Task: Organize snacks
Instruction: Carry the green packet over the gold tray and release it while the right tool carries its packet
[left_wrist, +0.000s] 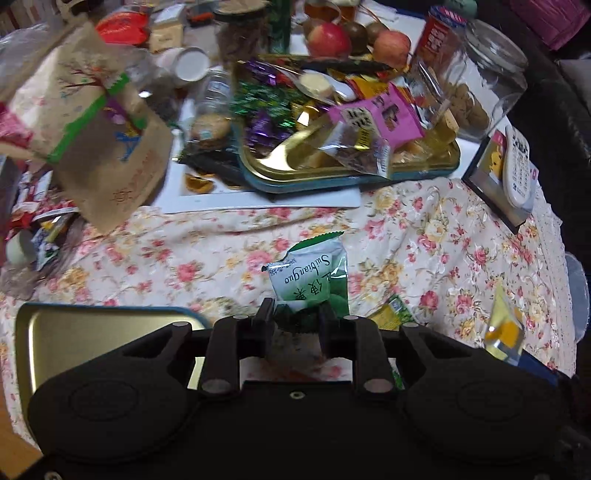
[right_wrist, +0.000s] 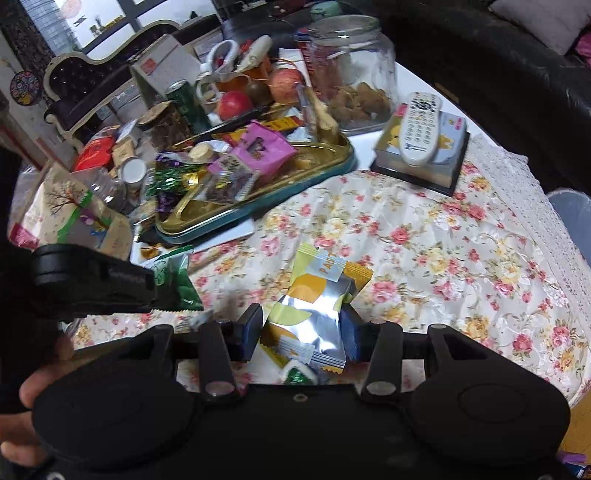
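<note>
Up close, the left gripper (left_wrist: 295, 314) is clamped on the near end of a green-and-white snack packet (left_wrist: 308, 273), whose long axis runs away from the camera. The right gripper (right_wrist: 301, 325) is clamped on a yellow-and-silver snack packet (right_wrist: 314, 306), long axis also pointing away, its near end hidden behind the gripper body. Both hang over the floral-clothed counter (right_wrist: 443, 240). Farther off, a gold tray (left_wrist: 295, 158) holds mixed wrapped sweets and a pink packet (left_wrist: 380, 114); a glass jar (right_wrist: 354, 74) holds biscuits. An empty gold tin (left_wrist: 74, 332) lies near left, partly cut off.
</note>
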